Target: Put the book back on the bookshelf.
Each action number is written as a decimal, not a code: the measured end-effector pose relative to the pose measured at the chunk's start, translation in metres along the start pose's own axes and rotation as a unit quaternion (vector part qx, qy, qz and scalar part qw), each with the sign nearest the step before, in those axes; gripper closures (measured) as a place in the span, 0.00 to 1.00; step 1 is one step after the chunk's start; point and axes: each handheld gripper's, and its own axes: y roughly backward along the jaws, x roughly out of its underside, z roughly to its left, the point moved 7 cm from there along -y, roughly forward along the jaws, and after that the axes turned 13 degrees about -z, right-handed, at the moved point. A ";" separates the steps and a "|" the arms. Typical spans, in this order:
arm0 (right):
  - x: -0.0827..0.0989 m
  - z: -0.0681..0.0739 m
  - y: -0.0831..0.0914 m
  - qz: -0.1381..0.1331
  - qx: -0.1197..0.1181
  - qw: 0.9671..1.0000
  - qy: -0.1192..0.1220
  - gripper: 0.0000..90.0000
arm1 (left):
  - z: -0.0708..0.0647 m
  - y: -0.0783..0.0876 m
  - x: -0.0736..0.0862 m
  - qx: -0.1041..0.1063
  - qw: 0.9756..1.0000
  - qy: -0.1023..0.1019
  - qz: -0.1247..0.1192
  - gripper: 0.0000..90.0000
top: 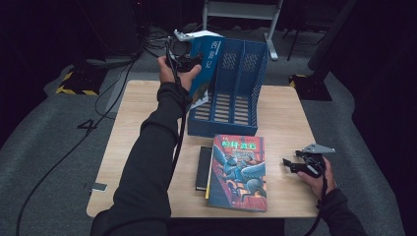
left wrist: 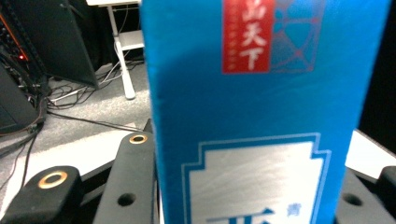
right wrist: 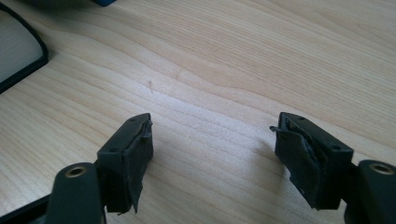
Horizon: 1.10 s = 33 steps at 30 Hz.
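My left gripper (top: 183, 61) is shut on a blue book (top: 204, 59) with white and red lettering, held upright at the left end of the blue file rack (top: 236, 88). In the left gripper view the blue book (left wrist: 261, 116) stands between the black jaws of the left gripper (left wrist: 247, 200), which press on both its sides. My right gripper (top: 290, 164) hovers low over the table's right front, open. In the right gripper view the right gripper (right wrist: 212, 154) has bare wood between its worn pads.
A book with an illustrated cover (top: 238, 169) lies flat at the front of the wooden table (top: 137, 113), overlapping a black book (top: 203, 167). The black book's corner (right wrist: 18, 51) lies left of the right jaws. Cables and a desk frame (top: 241, 12) lie beyond the table.
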 end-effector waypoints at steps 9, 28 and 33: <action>0.000 0.000 0.000 -0.001 0.000 1.000 0.001 0.31 | -0.013 -0.002 -0.006 -0.034 0.999 0.023 -0.001 0.68; 0.001 0.000 0.001 -0.001 -0.002 1.000 -0.001 0.31 | -0.018 -0.020 -0.001 -0.033 0.999 0.003 0.000 0.68; 0.000 0.001 0.001 -0.002 -0.002 1.000 0.000 0.32 | -0.010 -0.026 0.000 -0.045 0.999 0.008 -0.010 0.68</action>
